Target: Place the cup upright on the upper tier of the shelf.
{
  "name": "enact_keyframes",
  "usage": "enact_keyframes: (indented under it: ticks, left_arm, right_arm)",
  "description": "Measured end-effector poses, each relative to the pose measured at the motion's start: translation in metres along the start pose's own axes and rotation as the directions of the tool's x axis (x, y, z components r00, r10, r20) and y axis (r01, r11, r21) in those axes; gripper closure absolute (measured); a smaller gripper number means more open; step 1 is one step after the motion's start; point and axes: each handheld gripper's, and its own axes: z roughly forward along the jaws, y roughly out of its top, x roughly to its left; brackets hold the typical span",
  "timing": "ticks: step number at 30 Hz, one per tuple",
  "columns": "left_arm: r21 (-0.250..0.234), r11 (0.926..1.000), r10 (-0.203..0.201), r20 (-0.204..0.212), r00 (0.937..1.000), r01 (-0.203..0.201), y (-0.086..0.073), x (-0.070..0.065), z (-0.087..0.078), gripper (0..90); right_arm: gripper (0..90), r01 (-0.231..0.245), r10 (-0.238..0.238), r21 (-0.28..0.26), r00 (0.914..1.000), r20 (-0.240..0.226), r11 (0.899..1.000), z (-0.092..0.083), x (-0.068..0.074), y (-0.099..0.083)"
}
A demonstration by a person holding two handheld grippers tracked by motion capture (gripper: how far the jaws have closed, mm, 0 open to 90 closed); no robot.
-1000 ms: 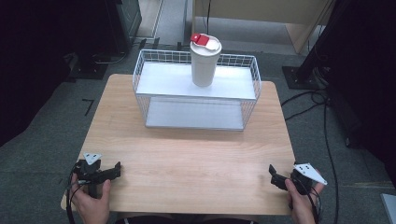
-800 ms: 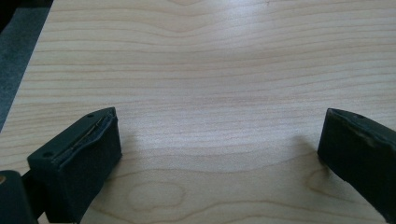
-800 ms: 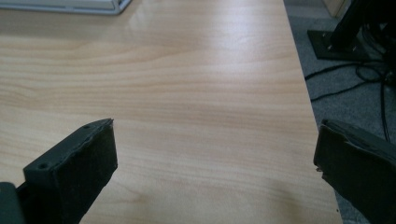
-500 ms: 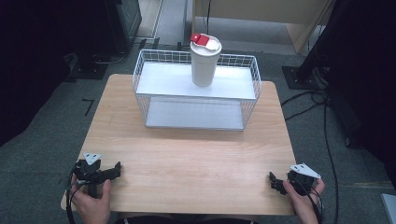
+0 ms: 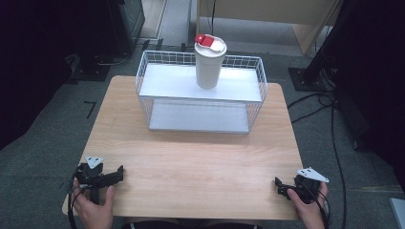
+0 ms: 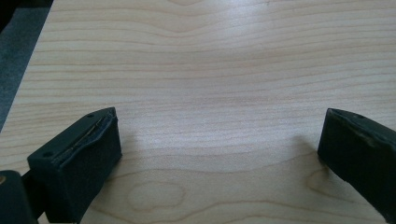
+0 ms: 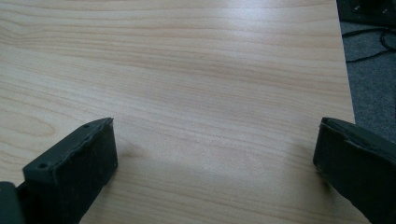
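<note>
The white cup (image 5: pixel 209 64) is standing upright on the wire rack's (image 5: pixel 200 90) top shelf — both claws, left (image 5: pixel 113 175) and right (image 5: pixel 280 186), are resting wide and empty at the desk's (image 5: pixel 200 167) near edge — so a long forward reach is likely coming next.

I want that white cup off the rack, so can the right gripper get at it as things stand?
Probably yes. The right gripper is open at the table's near edge, and bare table lies between it and the wire rack; the white cup stands uncovered on the top shelf.

Quick count from my side: one wooden table (image 5: pixel 191 167), one white wire rack (image 5: pixel 200 93), one white cup (image 5: pixel 209 62), my two grippers.
</note>
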Motion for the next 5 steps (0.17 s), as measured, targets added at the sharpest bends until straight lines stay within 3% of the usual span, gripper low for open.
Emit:
enact_keyframes:
  ticks: [5]
  left_arm:
    - [0.000, 1.0000, 0.000, 0.000, 1.0000, 0.000, 0.0000, 0.0000, 0.0000, 0.0]
  right_arm:
    - [0.0, 0.000, 0.000, 0.000, 1.0000, 0.000, 1.000, 0.0000, 0.0000, 0.0000]
